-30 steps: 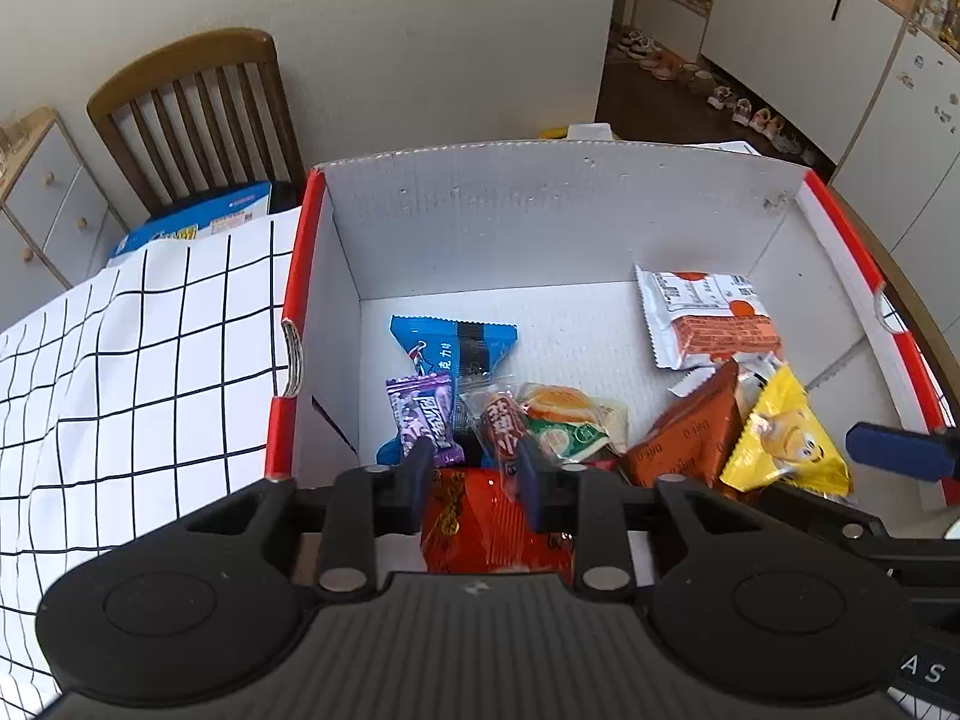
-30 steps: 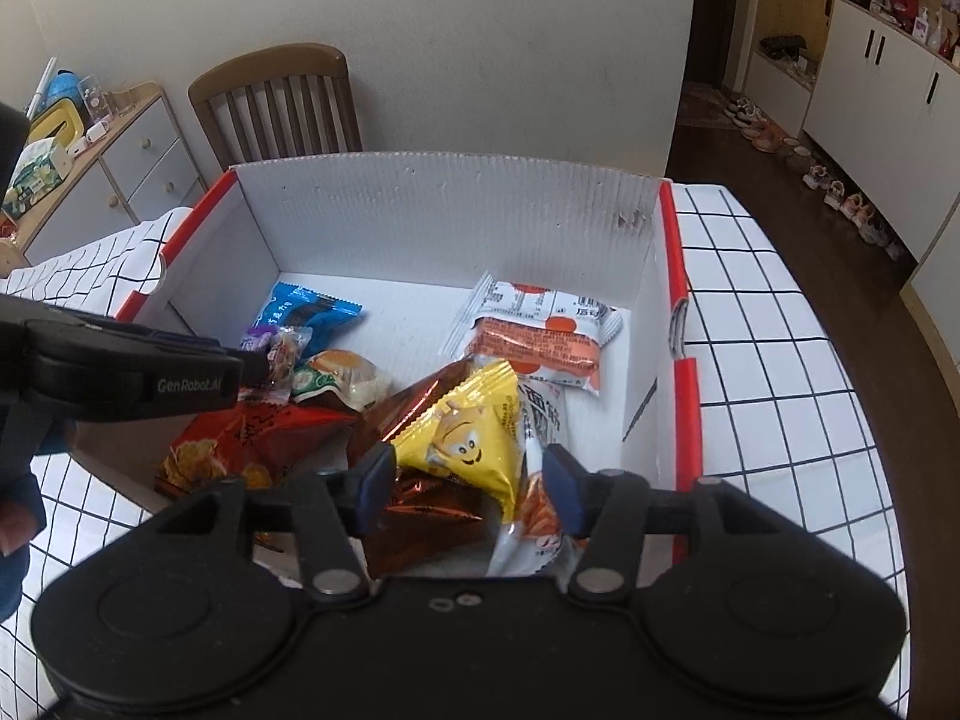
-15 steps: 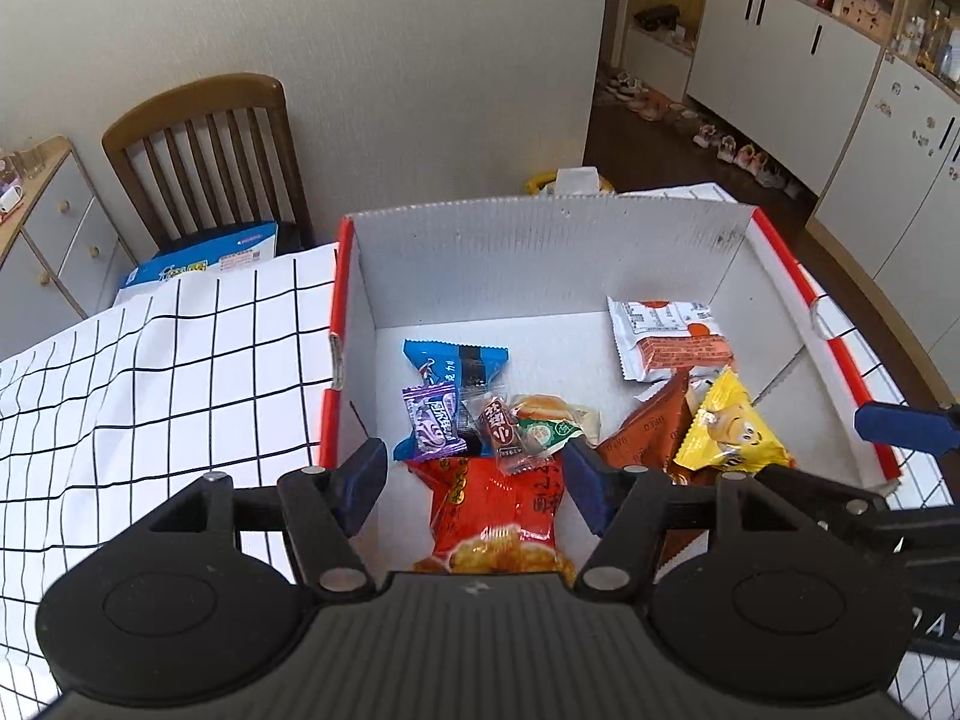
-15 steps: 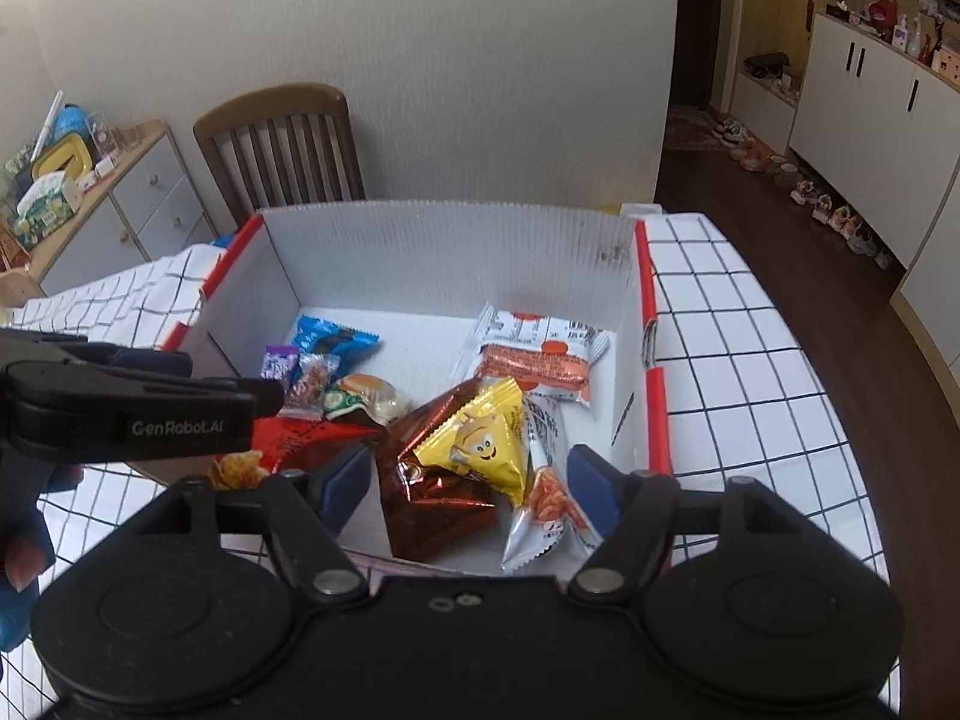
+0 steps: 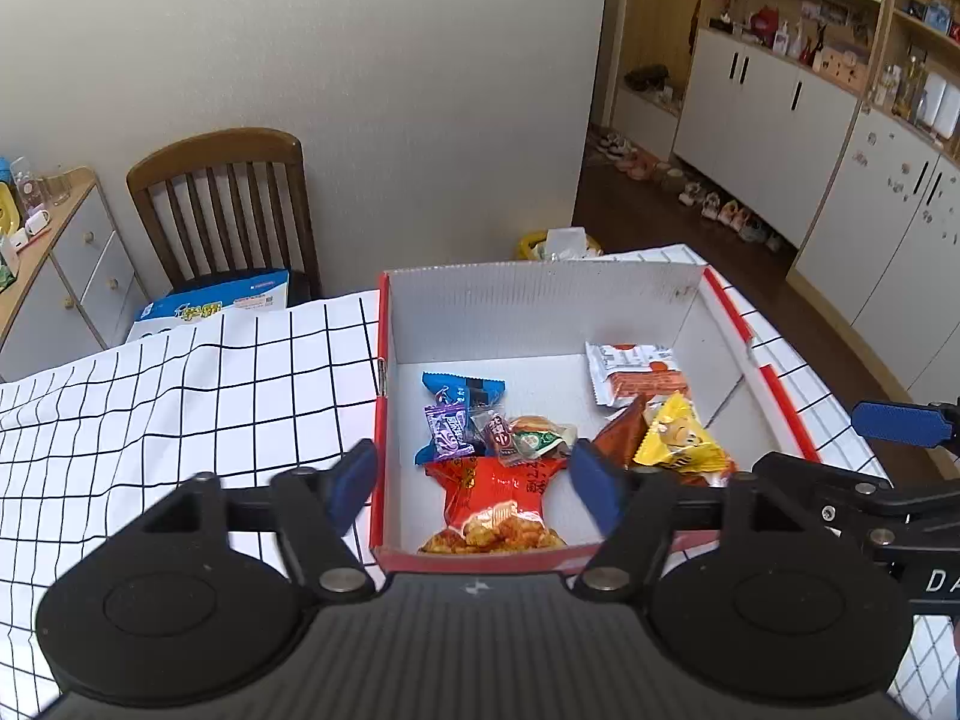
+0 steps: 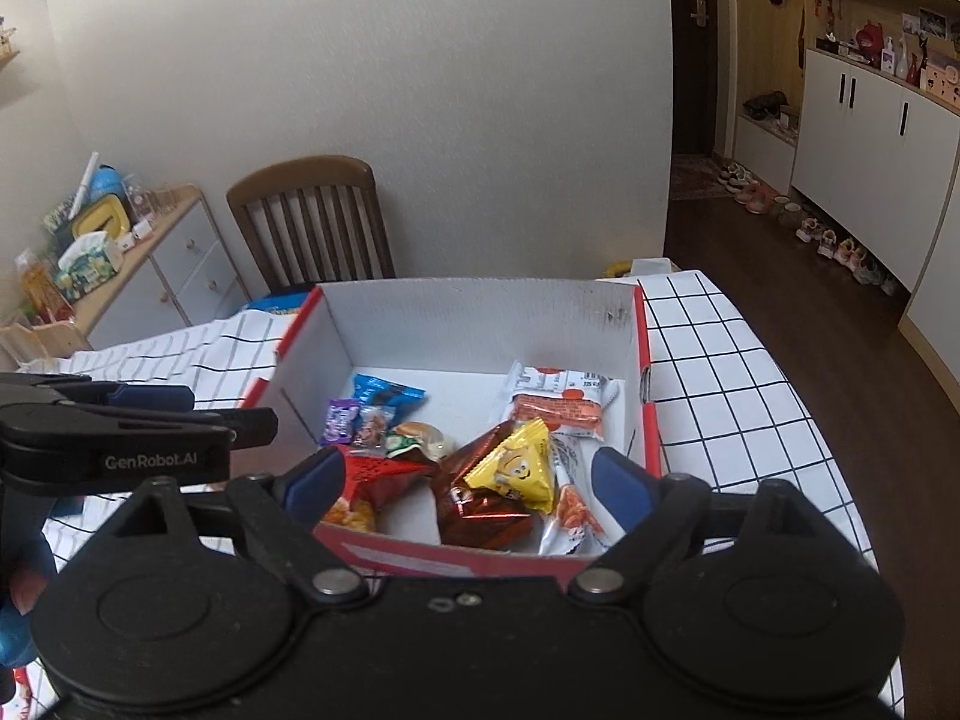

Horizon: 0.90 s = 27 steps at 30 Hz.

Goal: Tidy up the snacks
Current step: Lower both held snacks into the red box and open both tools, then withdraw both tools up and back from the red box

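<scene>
Snack packets lie in a white cardboard box (image 5: 540,300) with red edges, on a table under a grid-patterned cloth (image 5: 180,396). A red chip bag (image 5: 495,501) lies at the box's near edge, its long axis running toward the far wall. The left gripper (image 5: 474,483) hovers directly over it, jaws opening, nothing between them. The right gripper (image 6: 465,480) hangs over the yellow packet (image 6: 516,468) near the right wall, jaws also opening and empty.

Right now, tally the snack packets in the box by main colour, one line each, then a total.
Blue: 1, blue packet
Purple: 1, purple packet
Red: 1, red chip bag
Yellow: 1, yellow packet
Brown: 1, brown packet
White and orange: 2, white-orange packet, long white packet
Clear or mixed: 2, clear candy, burger packet
Total: 9
</scene>
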Each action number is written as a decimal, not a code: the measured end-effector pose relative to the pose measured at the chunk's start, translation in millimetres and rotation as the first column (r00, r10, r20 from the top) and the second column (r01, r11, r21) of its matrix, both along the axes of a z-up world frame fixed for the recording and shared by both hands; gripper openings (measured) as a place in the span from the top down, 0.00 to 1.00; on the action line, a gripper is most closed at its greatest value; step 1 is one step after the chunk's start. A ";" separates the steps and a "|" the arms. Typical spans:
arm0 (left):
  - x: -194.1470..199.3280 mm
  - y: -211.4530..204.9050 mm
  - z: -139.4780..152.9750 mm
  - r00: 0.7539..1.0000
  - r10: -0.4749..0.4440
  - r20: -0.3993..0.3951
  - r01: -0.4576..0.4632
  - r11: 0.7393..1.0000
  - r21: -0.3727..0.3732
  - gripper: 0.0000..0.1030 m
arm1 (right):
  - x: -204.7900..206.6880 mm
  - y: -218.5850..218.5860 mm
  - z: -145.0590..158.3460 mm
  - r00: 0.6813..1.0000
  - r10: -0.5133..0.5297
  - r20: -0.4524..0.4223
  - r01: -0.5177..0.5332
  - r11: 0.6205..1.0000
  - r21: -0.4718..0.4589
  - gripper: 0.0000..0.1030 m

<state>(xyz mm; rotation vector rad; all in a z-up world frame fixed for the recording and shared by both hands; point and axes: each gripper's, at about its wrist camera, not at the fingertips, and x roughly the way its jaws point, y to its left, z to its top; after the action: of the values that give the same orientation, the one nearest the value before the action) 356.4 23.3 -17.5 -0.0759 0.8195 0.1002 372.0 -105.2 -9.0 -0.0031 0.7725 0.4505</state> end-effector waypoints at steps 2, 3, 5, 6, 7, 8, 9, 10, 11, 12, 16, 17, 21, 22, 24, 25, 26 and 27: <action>-9.3 0.6 5.7 1.000 0.000 0.017 0.000 1.000 -0.005 0.28 | -6.8 -1.9 4.6 1.000 0.008 0.013 -0.008 1.000 0.008 0.09; -13.6 1.2 8.1 1.000 0.000 0.021 0.001 1.000 -0.008 0.28 | -10.4 -3.2 7.2 1.000 0.013 0.020 -0.014 1.000 0.014 0.08; -21.7 1.9 12.3 1.000 -0.002 0.029 0.003 1.000 -0.017 0.28 | -17.6 -6.4 11.9 0.999 0.021 0.031 -0.022 0.999 0.031 0.06; -25.9 2.1 14.1 0.999 -0.004 0.033 0.005 1.000 -0.024 0.27 | -21.2 -8.0 14.0 0.999 0.022 0.037 -0.024 0.999 0.040 0.05; -29.6 2.4 15.6 0.999 -0.004 0.034 0.006 1.000 -0.030 0.24 | -25.0 -9.3 16.1 0.999 0.025 0.043 -0.027 0.999 0.047 0.05; -33.9 2.9 17.3 0.999 -0.004 0.037 0.005 0.999 -0.035 0.21 | -28.9 -10.2 18.4 0.998 0.027 0.050 -0.029 0.998 0.052 0.05; -38.2 3.0 19.1 0.999 -0.002 0.043 0.003 0.999 -0.041 0.21 | -33.3 -12.1 21.0 0.998 0.030 0.060 -0.034 0.998 0.058 0.04; -42.5 3.1 21.1 0.999 -0.001 0.049 0.003 0.999 -0.048 0.21 | -37.5 -13.1 23.5 0.997 0.036 0.070 -0.041 0.997 0.060 0.03; -46.7 3.4 22.7 0.999 -0.002 0.053 0.005 0.998 -0.056 0.21 | -41.7 -14.4 25.9 0.996 0.041 0.083 -0.046 0.997 0.060 0.02; -50.7 3.8 24.0 0.998 -0.002 0.055 0.006 0.998 -0.065 0.21 | -46.1 -15.2 28.5 0.994 0.045 0.096 -0.051 0.997 0.060 0.01; -65.7 4.5 26.7 0.998 0.007 0.055 -0.002 0.996 -0.091 0.15 | -63.1 -18.1 36.8 0.987 0.049 0.155 -0.058 0.997 0.055 0.00; -69.4 4.7 27.2 0.998 0.008 0.056 -0.002 0.995 -0.100 0.15 | -66.9 -20.3 38.3 0.985 0.047 0.168 -0.057 0.997 0.058 0.00; -82.4 0.4 29.8 0.998 0.003 0.068 0.004 0.995 -0.104 0.15 | -79.8 -24.7 43.2 0.979 0.044 0.200 -0.058 0.996 0.067 0.00; -85.8 -1.4 30.8 0.997 0.001 0.077 0.007 0.995 -0.099 0.15 | -82.3 -25.2 43.8 0.977 0.042 0.207 -0.056 0.996 0.062 0.00; -92.1 -5.1 32.7 0.995 -0.006 0.095 0.013 0.997 -0.078 0.15 | -87.2 -26.4 44.2 0.975 0.035 0.219 -0.047 0.997 0.054 0.00; -95.5 -6.9 33.6 0.995 -0.008 0.104 0.015 0.998 -0.065 0.13 | -89.5 -27.1 44.3 0.974 0.030 0.225 -0.043 0.998 0.052 0.00; -98.7 -8.8 34.6 0.994 -0.008 0.112 0.014 0.999 -0.051 0.08 | -91.7 -28.1 44.2 0.973 0.024 0.228 -0.037 0.998 0.052 0.00; -102.1 -10.1 35.8 0.992 -0.006 0.123 0.011 0.999 -0.039 0.04 | -93.1 -29.1 44.0 0.974 0.020 0.225 -0.033 0.998 0.056 0.00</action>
<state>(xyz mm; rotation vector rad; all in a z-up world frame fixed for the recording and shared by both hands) 254.3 13.2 18.3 -0.1146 0.6984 0.0710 279.0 -134.3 35.0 -0.0090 0.5375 0.4892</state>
